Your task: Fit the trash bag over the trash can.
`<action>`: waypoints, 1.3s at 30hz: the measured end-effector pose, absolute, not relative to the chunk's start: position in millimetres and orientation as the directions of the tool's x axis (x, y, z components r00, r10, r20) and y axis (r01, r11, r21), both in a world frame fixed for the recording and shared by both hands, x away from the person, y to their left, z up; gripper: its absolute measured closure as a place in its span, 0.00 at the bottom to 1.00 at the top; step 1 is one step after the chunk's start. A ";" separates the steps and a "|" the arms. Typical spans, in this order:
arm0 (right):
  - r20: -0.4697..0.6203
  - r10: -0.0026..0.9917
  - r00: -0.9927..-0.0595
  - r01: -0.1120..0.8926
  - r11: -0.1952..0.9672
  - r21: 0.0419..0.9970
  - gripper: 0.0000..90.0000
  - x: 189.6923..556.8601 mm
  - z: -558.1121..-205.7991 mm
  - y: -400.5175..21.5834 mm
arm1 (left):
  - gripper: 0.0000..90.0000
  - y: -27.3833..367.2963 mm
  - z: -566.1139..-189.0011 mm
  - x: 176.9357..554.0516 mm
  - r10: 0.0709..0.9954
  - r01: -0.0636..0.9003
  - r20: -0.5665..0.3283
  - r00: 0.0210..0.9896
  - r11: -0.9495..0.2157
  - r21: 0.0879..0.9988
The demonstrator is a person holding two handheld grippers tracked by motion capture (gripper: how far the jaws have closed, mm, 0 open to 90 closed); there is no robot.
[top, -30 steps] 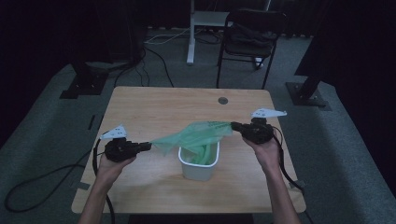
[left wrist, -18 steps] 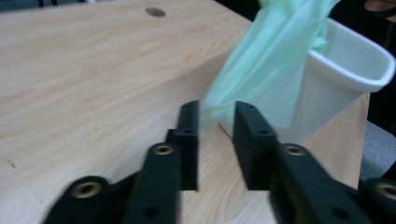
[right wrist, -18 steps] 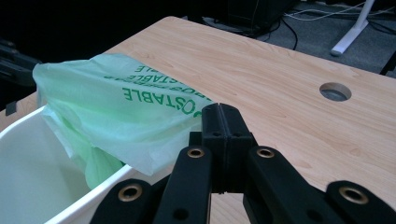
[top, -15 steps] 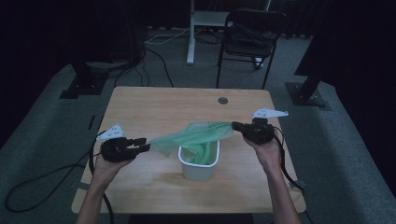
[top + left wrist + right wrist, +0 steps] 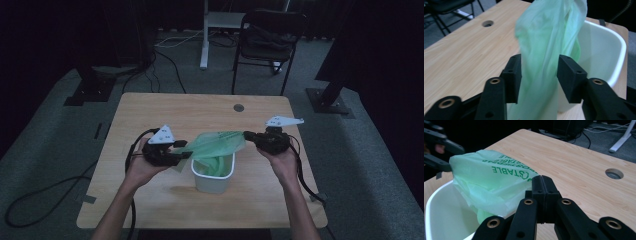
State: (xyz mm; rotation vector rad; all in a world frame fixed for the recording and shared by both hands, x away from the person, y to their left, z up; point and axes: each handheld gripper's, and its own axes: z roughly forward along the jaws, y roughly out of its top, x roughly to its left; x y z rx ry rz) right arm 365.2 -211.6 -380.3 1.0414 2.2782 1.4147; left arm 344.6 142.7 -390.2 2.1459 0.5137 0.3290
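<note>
Your right gripper [image 5: 541,182] clamped on bag [image 5: 216,145] rim at 3 o'clock of bin [image 5: 214,180]. Left gripper [image 5: 539,75], at 9 o'clock, jaws just opened, film loose between. Pull right now: bag slips out, bin tips.

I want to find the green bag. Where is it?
In the high view the green bag hangs at the table's middle, partly inside the white bin, stretched between the left gripper and the right gripper.

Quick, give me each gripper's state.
Left gripper: open, its jaws just opening, green bag loose between the fingers.
Right gripper: shut on the bag's edge.
</note>
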 end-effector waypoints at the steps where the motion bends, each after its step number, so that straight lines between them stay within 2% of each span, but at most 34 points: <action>1: 0.142 0.689 -0.711 0.434 0.270 0.860 1.00 365.0 -380.3 -210.9 | 0.67 135.9 -389.9 346.5 0.455 0.235 0.049 0.889 -0.546 0.804; 2: 0.138 0.685 -0.716 0.430 0.276 0.859 1.00 364.7 -380.2 -210.1 | 0.80 131.6 -389.5 347.6 0.439 0.227 0.051 0.897 -0.557 0.799; 3: 0.135 0.682 -0.719 0.426 0.280 0.860 1.00 364.5 -380.1 -209.6 | 0.89 129.3 -389.0 348.3 0.428 0.220 0.049 0.902 -0.555 0.802; 5: 0.134 0.679 -0.721 0.426 0.282 0.860 0.99 363.8 -380.0 -209.6 | 0.99 127.2 -386.7 350.7 0.407 0.222 0.010 0.914 -0.519 0.825; 11: 0.145 0.678 -0.721 0.422 0.263 0.867 0.82 358.6 -380.2 -214.1 | 1.00 132.1 -379.5 358.5 0.408 0.268 -0.084 0.909 -0.418 0.868; 15: 0.154 0.676 -0.721 0.420 0.250 0.873 0.74 352.2 -380.8 -217.9 | 1.00 136.4 -379.4 362.9 0.437 0.302 -0.114 0.892 -0.390 0.870; 24: 0.151 0.649 -0.746 0.394 0.247 0.886 0.66 336.3 -380.9 -219.1 | 1.00 140.5 -380.0 365.6 0.465 0.323 -0.125 0.877 -0.375 0.869; 29: 0.165 0.635 -0.755 0.417 0.270 0.868 0.65 338.9 -388.5 -210.1 | 1.00 139.4 -379.9 364.8 0.464 0.326 -0.135 0.875 -0.360 0.874; 32: 0.186 0.628 -0.756 0.435 0.269 0.859 0.66 343.1 -395.7 -203.9 | 1.00 138.3 -380.3 364.4 0.457 0.329 -0.145 0.878 -0.355 0.875; 33: 0.191 0.631 -0.752 0.443 0.270 0.855 0.70 344.6 -397.2 -202.1 | 1.00 138.0 -380.6 364.3 0.453 0.331 -0.150 0.879 -0.353 0.875; 36: 0.188 0.647 -0.739 0.452 0.269 0.850 0.95 347.9 -398.5 -201.6 | 1.00 140.5 -381.7 363.1 0.450 0.337 -0.161 0.878 -0.343 0.877; 37: 0.193 0.655 -0.731 0.460 0.263 0.848 0.99 348.5 -397.7 -203.5 | 1.00 142.2 -382.0 363.0 0.452 0.342 -0.170 0.876 -0.333 0.879; 39: 0.188 0.664 -0.724 0.464 0.266 0.845 1.00 348.6 -396.1 -207.1 | 1.00 149.2 -383.0 363.9 0.459 0.360 -0.198 0.866 -0.299 0.884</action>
